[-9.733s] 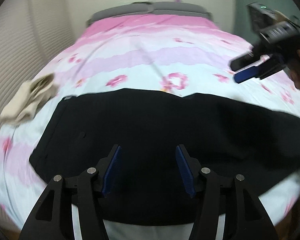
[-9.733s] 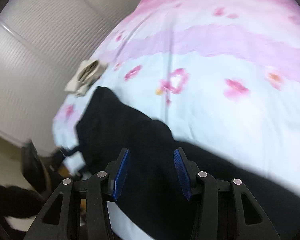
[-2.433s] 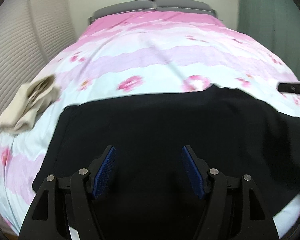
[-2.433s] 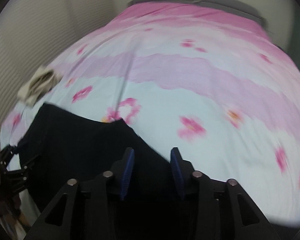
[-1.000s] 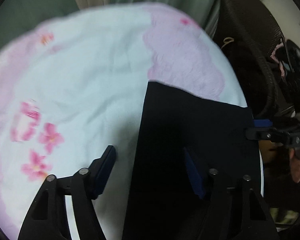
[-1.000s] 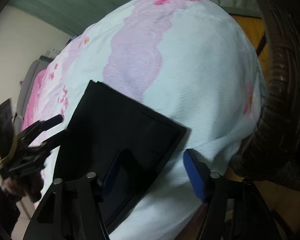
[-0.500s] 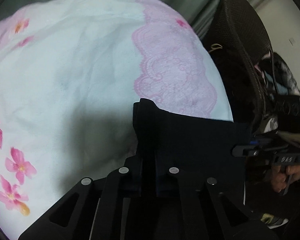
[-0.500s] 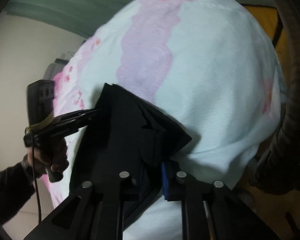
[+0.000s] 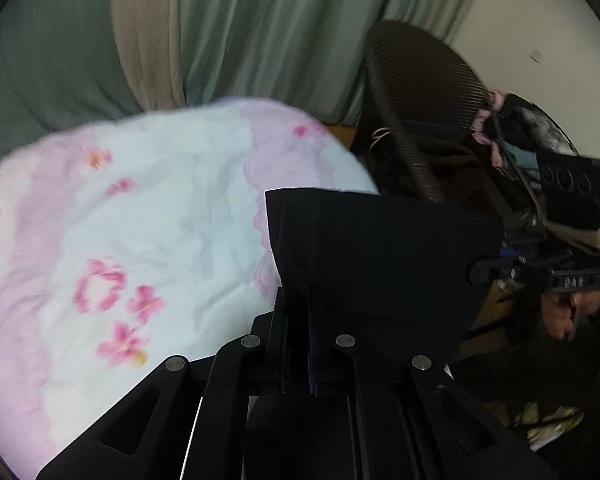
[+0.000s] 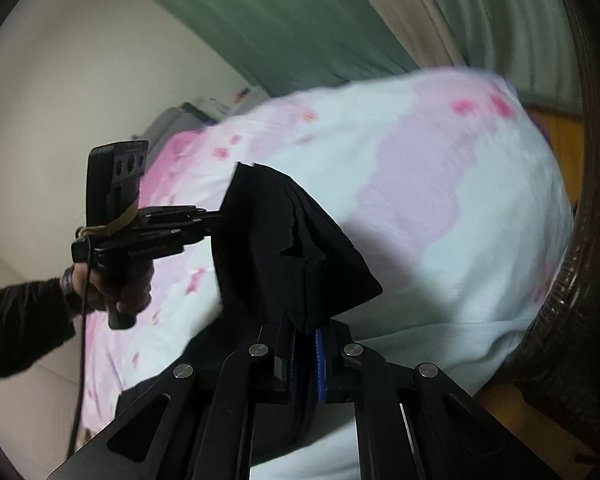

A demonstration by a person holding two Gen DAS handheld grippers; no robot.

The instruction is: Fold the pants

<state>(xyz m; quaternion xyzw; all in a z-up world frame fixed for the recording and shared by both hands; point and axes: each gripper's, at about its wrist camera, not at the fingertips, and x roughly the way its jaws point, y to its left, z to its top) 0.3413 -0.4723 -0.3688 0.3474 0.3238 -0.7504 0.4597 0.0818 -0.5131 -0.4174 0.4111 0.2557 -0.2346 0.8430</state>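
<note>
The left gripper (image 9: 298, 332) is now pressed together on one corner of the black pants (image 9: 380, 256), and the right gripper (image 10: 306, 354) is pinching the other corner of the same end; a second ago both sets of fingers stood spread around the cloth where it lay flat, and half a second ago they had only just closed, so the grasp is fresh and the lift has begun; the held end of the pants now hangs raised off the bed (image 9: 172, 216), stretched between the two grippers, while the rest trails down toward the flowered cover near the bed's corner; from the right wrist view the left gripper (image 10: 216, 222) is seen biting the far corner with the person's hand (image 10: 116, 284) behind it, and from the left wrist view the right gripper (image 9: 484, 270) grips the opposite corner in front of the wicker chair (image 9: 420, 92); I judge this to be the start of a fold, with the raised end ready to be carried over the part lying on the bed; the edge sags a little between the grips, so keeping it taut should help the layers land square; both views are blurred with motion.
</note>
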